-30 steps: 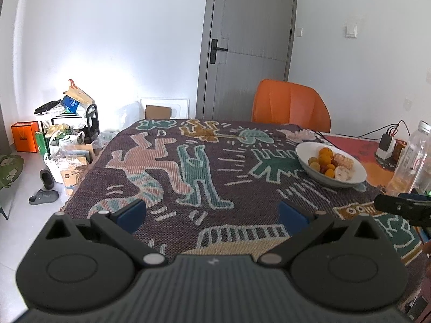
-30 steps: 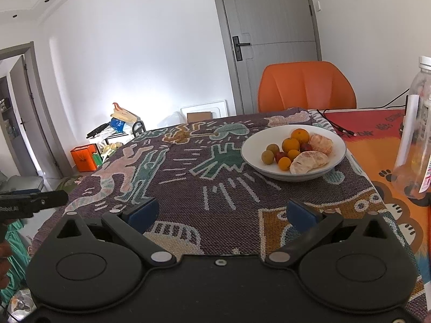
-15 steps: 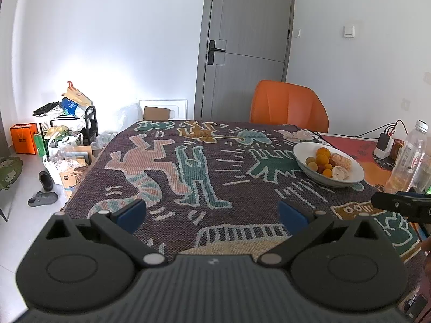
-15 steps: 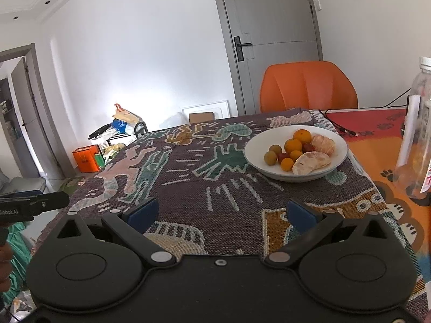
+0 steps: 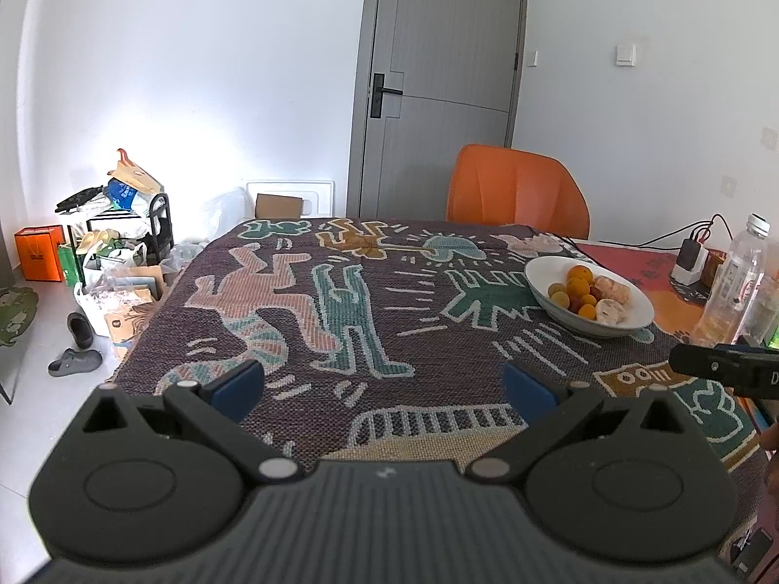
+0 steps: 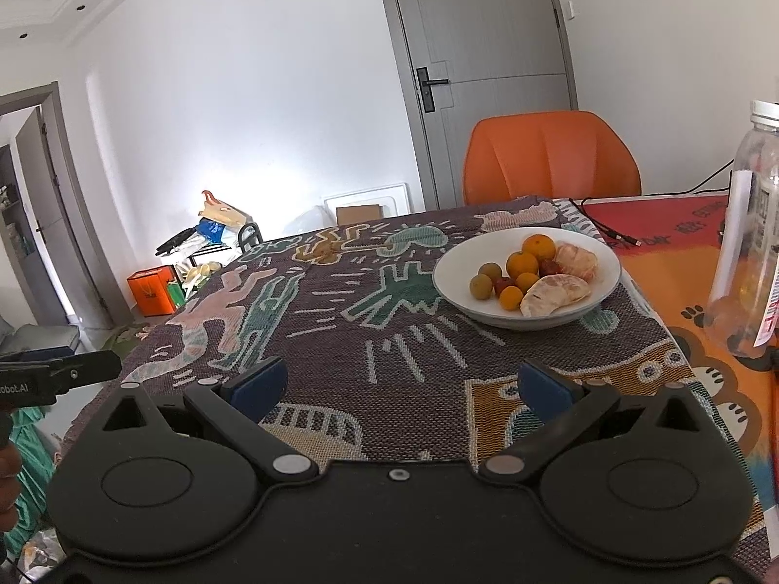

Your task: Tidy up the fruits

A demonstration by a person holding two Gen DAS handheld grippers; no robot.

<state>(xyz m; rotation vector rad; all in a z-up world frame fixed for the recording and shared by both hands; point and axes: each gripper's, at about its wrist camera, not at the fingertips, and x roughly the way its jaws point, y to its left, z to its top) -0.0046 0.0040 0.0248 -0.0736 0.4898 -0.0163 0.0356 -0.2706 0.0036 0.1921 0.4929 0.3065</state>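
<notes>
Both my grippers, left gripper (image 5: 384, 384) and right gripper (image 6: 399, 384), spread apart, empty, above the worktop (image 6: 341, 340). Fruit bowl (image 6: 453, 292) ahead of right gripper, slightly right; fruits (image 6: 530, 272) inside.

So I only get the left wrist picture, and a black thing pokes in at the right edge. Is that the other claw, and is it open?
Observer: Yes. The right wrist view shows the right claw open, its blue pads wide apart with nothing between them.
Operator: What is it aimed at?
Observer: The white bowl of fruit sits ahead of it, slightly right of centre.
Operator: Anything near it that I'm missing?
Observer: A loose cable plug lies on the orange mat just past the bowl.
</notes>
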